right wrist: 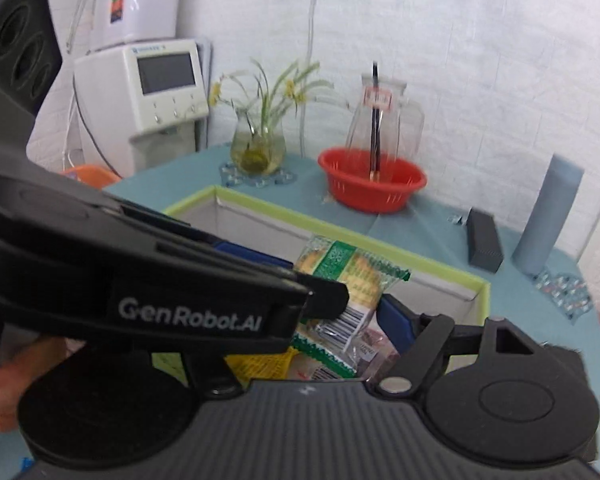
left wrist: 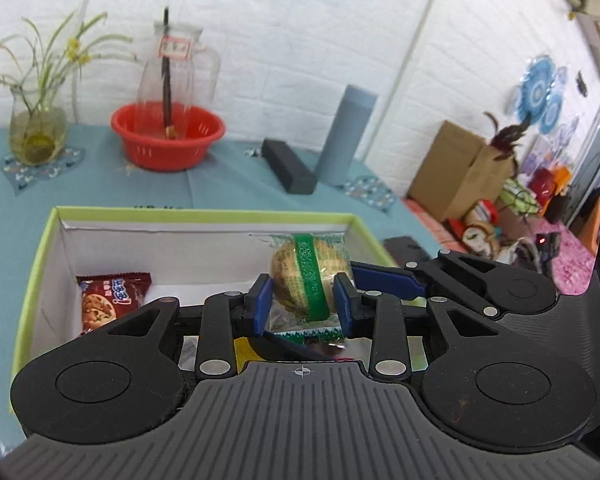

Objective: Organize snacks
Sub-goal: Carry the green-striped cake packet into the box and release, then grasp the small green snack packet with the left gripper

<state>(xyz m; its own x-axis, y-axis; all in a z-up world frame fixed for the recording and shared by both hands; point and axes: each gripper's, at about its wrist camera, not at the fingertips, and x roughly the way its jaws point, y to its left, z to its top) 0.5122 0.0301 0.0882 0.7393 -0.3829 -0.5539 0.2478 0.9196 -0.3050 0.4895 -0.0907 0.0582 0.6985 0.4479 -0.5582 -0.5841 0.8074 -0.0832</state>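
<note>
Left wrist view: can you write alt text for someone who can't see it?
The left gripper has its jaws shut on a green-banded wrapped biscuit above a green-rimmed box that holds a red cookie packet. Behind, on the teal table, stands a red basket.

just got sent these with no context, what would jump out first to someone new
The left gripper, shut on a round biscuit in a clear, green-banded wrapper, fills the foreground above an open green-rimmed cardboard box. Behind it on the teal tablecloth, a bright red plastic basket holds a clear glass jug.
</note>
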